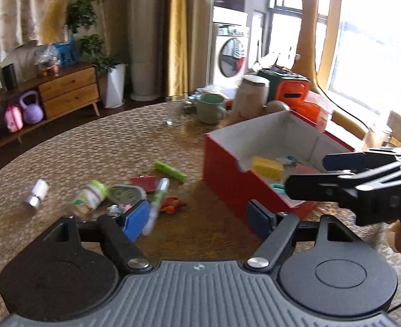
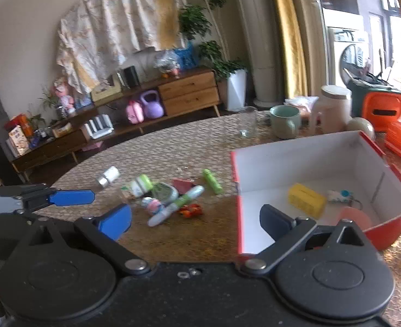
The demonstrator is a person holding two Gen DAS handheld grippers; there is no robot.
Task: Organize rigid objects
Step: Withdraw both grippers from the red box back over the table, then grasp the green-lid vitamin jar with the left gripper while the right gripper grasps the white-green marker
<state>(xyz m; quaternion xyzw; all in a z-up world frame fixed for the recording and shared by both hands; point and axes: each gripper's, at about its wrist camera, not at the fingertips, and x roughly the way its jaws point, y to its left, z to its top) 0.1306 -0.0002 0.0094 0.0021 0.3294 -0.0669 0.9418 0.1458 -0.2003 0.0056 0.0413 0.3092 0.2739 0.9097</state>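
1. Left gripper (image 1: pixel 197 216): its fingers (image 1: pixel 135 219) are standing apart, nothing between them, hovering over bare table (image 1: pixel 91 147) between the loose pile and the red box (image 1: pixel 227 179).
2. Right gripper (image 2: pixel 196 219): its fingers (image 2: pixel 116 219) are spread wide, empty, one side over the table, the other over the near wall of the box.
3. Already sitting inside the box: a yellow block (image 2: pixel 305 200), a small white-and-teal item (image 2: pixel 338 194), a pink round piece (image 2: pixel 356 216). So sorting is looking partly done.
4. Still lying loose on the table, left of the box: green-capped bottle (image 1: pixel 90 196), small white bottle (image 1: pixel 36 194) nearer the table's far-left edge, lime green stick (image 1: pixel 170 171), white-green pen (image 1: pixel 156 204), red flat piece (image 1: pixel 143 183), grey oval case (image 1: pixel 124 194), orange toy (image 1: pixel 171 204), a small pink-blue thing (image 2: pixel 152 204).
5. Judgement: more is remaining outside than inside; both grippers are looking free for the next pick from the pile.
6. Mug (image 1: pixel 210 107), glass (image 1: pixel 173 110) and jar (image 1: pixel 252 95) are standing along the far table edge; unclear whether they count.
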